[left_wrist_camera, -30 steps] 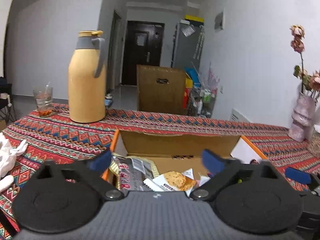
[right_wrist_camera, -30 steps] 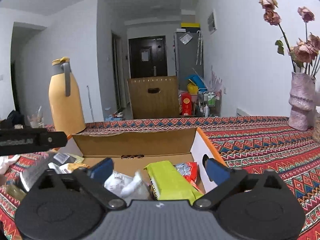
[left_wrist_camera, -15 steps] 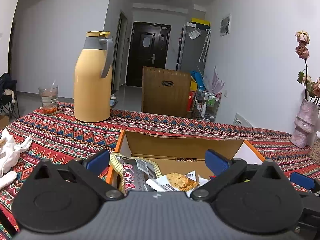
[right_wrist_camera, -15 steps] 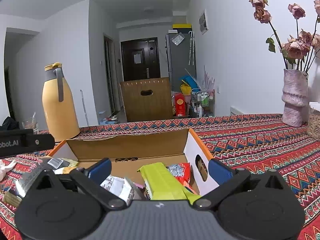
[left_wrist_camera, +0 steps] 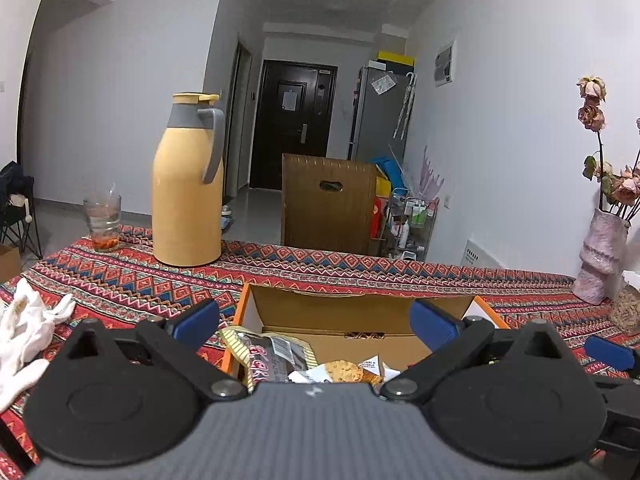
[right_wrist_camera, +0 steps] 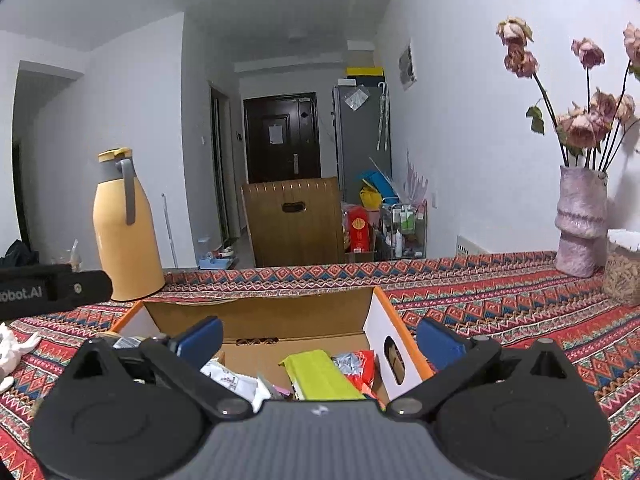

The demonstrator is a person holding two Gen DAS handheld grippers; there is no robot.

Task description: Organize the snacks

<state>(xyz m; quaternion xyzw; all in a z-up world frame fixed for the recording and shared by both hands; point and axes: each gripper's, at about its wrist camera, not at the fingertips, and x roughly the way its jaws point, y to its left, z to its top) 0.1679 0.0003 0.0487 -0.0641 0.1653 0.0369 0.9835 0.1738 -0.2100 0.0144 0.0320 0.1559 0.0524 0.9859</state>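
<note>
Room: white walls, a dark door (left_wrist_camera: 294, 132) at the end of a hallway, a grey fridge (left_wrist_camera: 380, 114) beside it.
Surface: a table under a woven cloth (left_wrist_camera: 132, 284) with red, blue and orange zigzag bands.
Box: an open corrugated cardboard box with orange edges (left_wrist_camera: 352, 312) lies on the cloth, its long axis running left to right across both views, mouth upward.
Snacks: inside, a dark glossy packet with red lettering (left_wrist_camera: 272, 356) at the left end, a biscuit packet (left_wrist_camera: 344, 372) beside it; a flat lime-green packet (right_wrist_camera: 320, 374) points away from the camera, touching a crinkled red-and-silver packet (right_wrist_camera: 360, 364) at the right end.
Left gripper (left_wrist_camera: 314, 320): blue-tipped fingers apart, empty, above the box's left half.
Right gripper (right_wrist_camera: 318, 338): fingers apart, empty, above the box's right half.
Around: a smooth yellow thermos with grey handle (left_wrist_camera: 188, 188), a glass (left_wrist_camera: 102, 220), a white glove (left_wrist_camera: 28, 332), a ribbed pink vase of dried roses (right_wrist_camera: 580, 220).
</note>
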